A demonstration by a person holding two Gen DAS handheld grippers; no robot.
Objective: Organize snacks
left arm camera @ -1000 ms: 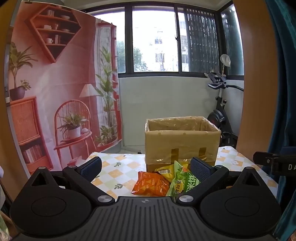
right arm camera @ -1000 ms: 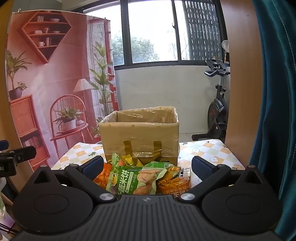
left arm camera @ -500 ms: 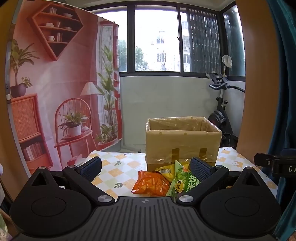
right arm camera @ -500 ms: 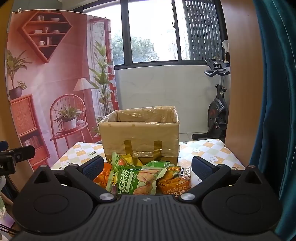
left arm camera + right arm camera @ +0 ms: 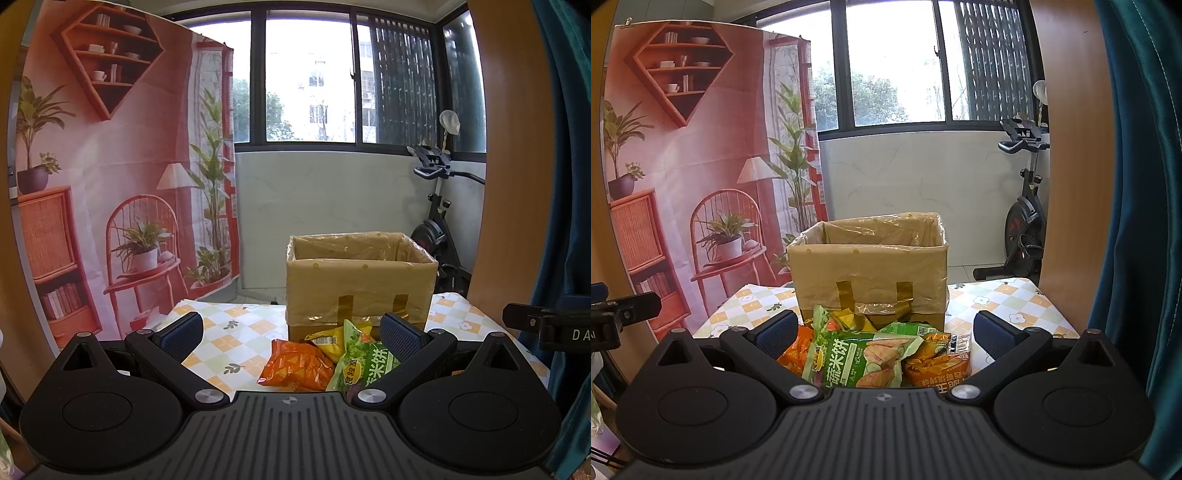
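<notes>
Foil snack packets lie heaped on the checked tablecloth [image 5: 1008, 299], touching the front wall of the box [image 5: 868, 273]. Seen from the right gripper [image 5: 882, 330], the green bag [image 5: 860, 360] sits centred between the jaws, just ahead of them, with an orange packet [image 5: 938, 363] against its right edge and another orange bag [image 5: 792, 356] behind the left finger. Right jaws stand spread wide, holding nothing. Seen from the left gripper [image 5: 291, 330], the orange bag [image 5: 295, 365] lies between the jaws, right of centre; the green bag [image 5: 365, 363] is partly hidden by the right finger; a yellow packet [image 5: 327, 338] rests behind both. Left jaws likewise spread, empty. The box is open-topped, lined with clear plastic, beyond the heap. An exercise bike [image 5: 1023, 225] stands well behind, right.
</notes>
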